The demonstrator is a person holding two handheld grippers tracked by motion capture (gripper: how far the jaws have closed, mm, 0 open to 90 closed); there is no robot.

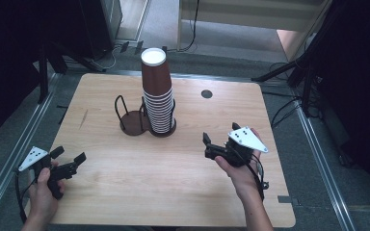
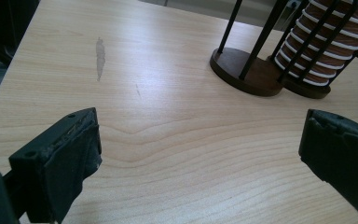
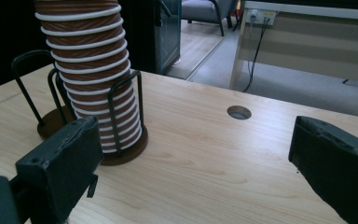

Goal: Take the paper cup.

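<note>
Far centre on the desk point(image 1: 101, 202): cup stack point(image 1: 157, 96) in wire holder, light, crushable; best pinched gently near the top rim. Left gripper point(image 1: 70, 159) and right gripper point(image 1: 206, 144) spread wide, empty.

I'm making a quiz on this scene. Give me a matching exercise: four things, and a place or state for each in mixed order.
Things:
1. stack of cups
2. empty holder
3. left claw
4. round hole

Places or states:
A. open, above bare table
B. in the table top, towards the far right
C. upside down in the right holder
D. left of the cups, nothing in it

Pairs: 1-C, 2-D, 3-A, 4-B
</note>
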